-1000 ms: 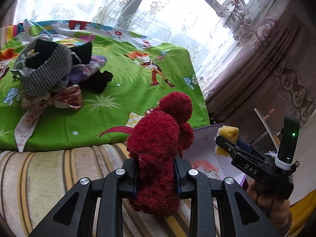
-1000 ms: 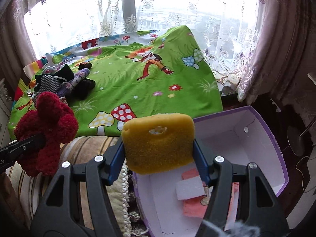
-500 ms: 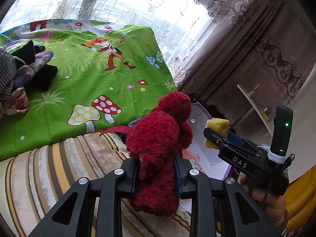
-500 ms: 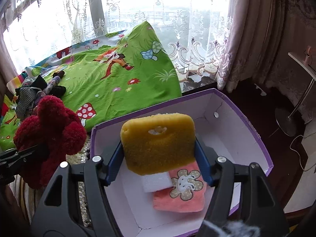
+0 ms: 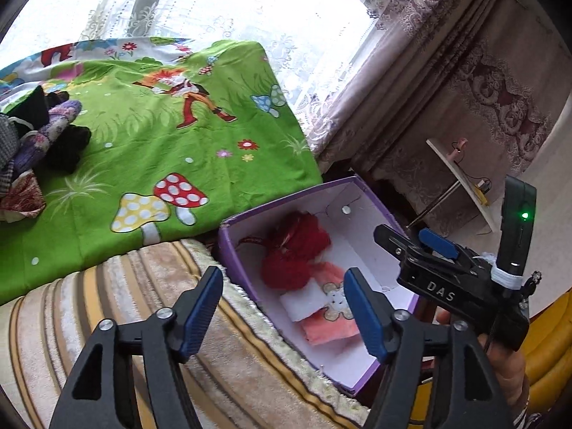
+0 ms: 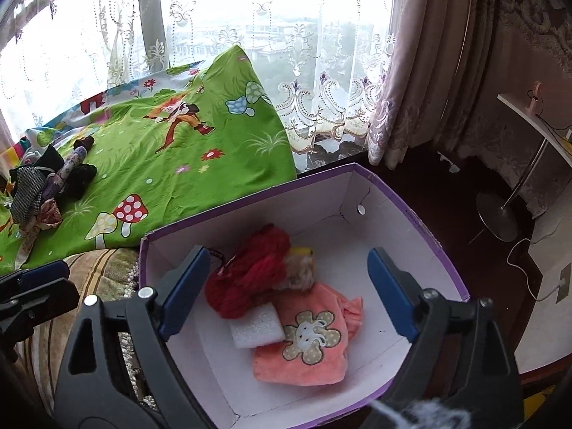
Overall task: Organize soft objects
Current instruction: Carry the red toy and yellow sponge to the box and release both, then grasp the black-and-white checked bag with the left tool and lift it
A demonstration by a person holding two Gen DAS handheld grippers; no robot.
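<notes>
A bright green cartoon bedsheet (image 6: 200, 164) with mushrooms covers the bed beneath the lace-curtained window (image 6: 250, 28). A striped plush blanket (image 5: 107, 307) lies along its near edge. Patterned drapes (image 5: 482, 82) hang right, beside a small side table (image 6: 529, 121).

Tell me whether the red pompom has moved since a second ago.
Yes. The red pompom has left the left gripper, whose jaws are opening with nothing between them, and dropped into the purple box, beside the peach cloth.
</notes>
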